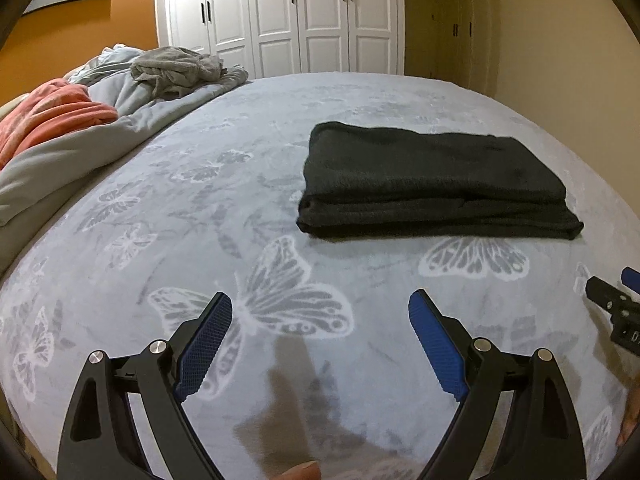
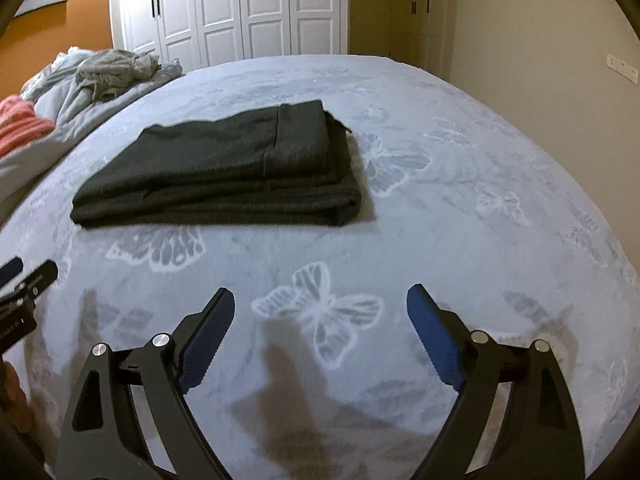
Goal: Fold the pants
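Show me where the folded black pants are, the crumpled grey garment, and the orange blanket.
folded black pants point(image 2: 216, 168), right wrist view, middle of the top layer.
crumpled grey garment point(image 1: 176, 68), left wrist view, centre of the heap.
orange blanket point(image 1: 52, 114), left wrist view, its upper fold.

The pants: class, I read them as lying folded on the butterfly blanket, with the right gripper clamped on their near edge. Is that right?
Not quite. The pants do lie folded on the butterfly blanket, but the right gripper is not clamped on them: the right wrist view shows its jaws wide open and empty, short of the near edge.
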`<control>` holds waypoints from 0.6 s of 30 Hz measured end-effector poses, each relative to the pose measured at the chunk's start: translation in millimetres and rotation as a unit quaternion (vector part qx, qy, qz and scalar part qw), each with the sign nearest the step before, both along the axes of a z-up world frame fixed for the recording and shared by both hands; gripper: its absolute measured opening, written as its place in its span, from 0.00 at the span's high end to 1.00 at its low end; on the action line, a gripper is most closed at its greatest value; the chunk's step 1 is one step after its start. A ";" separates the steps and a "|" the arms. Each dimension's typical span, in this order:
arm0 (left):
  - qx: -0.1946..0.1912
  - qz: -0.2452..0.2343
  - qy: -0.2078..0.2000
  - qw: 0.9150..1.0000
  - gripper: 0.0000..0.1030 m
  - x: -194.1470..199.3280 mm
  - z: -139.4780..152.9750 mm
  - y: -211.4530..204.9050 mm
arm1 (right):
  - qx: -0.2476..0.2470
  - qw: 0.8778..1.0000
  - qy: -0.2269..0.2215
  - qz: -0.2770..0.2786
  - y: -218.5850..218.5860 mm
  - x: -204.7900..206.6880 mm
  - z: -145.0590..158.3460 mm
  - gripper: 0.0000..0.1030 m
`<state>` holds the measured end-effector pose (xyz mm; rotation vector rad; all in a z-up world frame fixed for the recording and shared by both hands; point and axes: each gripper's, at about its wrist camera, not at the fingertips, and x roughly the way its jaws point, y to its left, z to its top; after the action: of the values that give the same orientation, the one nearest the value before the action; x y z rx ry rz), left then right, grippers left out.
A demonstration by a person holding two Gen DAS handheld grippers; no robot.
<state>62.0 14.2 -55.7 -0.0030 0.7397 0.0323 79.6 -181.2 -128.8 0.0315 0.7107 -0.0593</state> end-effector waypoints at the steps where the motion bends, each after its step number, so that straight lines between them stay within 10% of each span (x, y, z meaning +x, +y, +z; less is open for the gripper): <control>1: 0.002 -0.002 0.000 1.000 0.15 0.1 -0.9 -1.3 | -0.003 1.000 -0.001 0.004 2.2 -0.6 -0.3 0.17; 18: -0.009 -0.003 0.022 1.000 0.15 5.3 -10.4 -3.5 | 0.006 1.000 -0.016 -0.010 -1.2 -3.4 -3.0 0.17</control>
<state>67.2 10.7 -66.1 -0.0170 0.7830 0.0207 76.2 -182.4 -131.8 0.0512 0.6790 -0.0732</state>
